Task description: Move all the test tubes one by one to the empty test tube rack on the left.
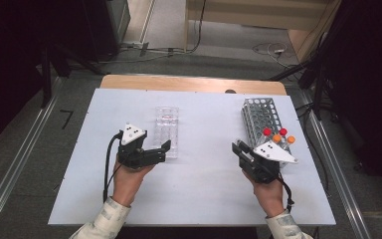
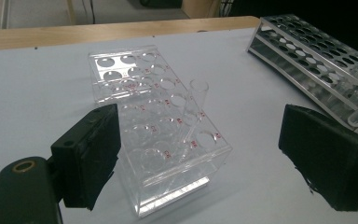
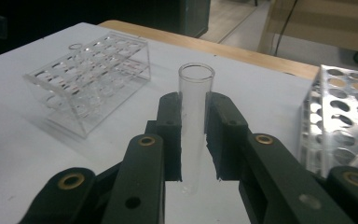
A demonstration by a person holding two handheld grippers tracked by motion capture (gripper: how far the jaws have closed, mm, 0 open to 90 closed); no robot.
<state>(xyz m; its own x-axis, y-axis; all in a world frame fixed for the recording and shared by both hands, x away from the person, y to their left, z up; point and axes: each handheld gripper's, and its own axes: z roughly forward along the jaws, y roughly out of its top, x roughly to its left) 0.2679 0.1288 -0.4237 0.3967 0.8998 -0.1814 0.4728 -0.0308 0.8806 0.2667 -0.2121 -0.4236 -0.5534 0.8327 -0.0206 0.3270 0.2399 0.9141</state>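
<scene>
Left gripper view showed the clear rack (image 2: 168, 140) holding 1 glass tube (image 2: 196, 100), between the wide-open left tongs (image 2: 205, 158). Right tongs (image 3: 194, 135) clamped an empty test tube (image 3: 195, 93) upright, near the grey rack (image 3: 340, 116) by the worktop's (image 1: 204, 189) right edge.

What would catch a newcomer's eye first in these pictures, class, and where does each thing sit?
First, the clear test tube standing upright, clamped between the black pads of the right tongs. Next, the bright red and orange caps at the near end of the grey rack on the table's right. Then the transparent rack mid-table, one clear tube leaning in it, with the left tongs open around its near end.
</scene>
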